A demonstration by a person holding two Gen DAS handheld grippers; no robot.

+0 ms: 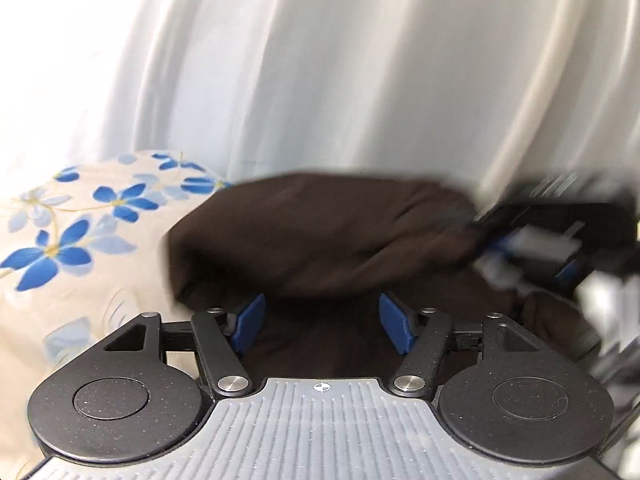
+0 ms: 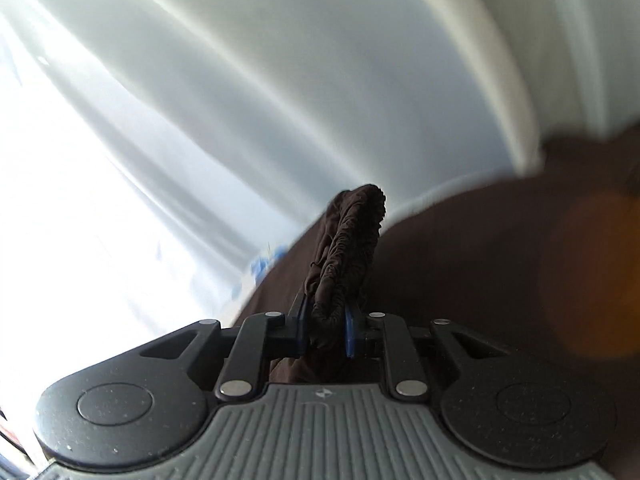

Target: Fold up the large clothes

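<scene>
A dark brown garment (image 1: 320,236) lies bunched on a floral bedsheet (image 1: 80,232), right in front of my left gripper (image 1: 322,322). The left gripper is open, its blue pads (image 1: 250,320) apart with brown cloth between and beyond them, nothing clamped. My right gripper (image 2: 326,330) is shut on a gathered, elastic edge of the brown garment (image 2: 348,240), which sticks up from the jaws. The rest of the garment (image 2: 480,280) hangs to the right. The right gripper also shows in the left wrist view (image 1: 532,244), blurred, at the garment's right side.
A white pleated curtain (image 1: 320,60) fills the background in both views (image 2: 280,80). The cream sheet with blue flowers extends to the left of the garment. Both views are motion-blurred.
</scene>
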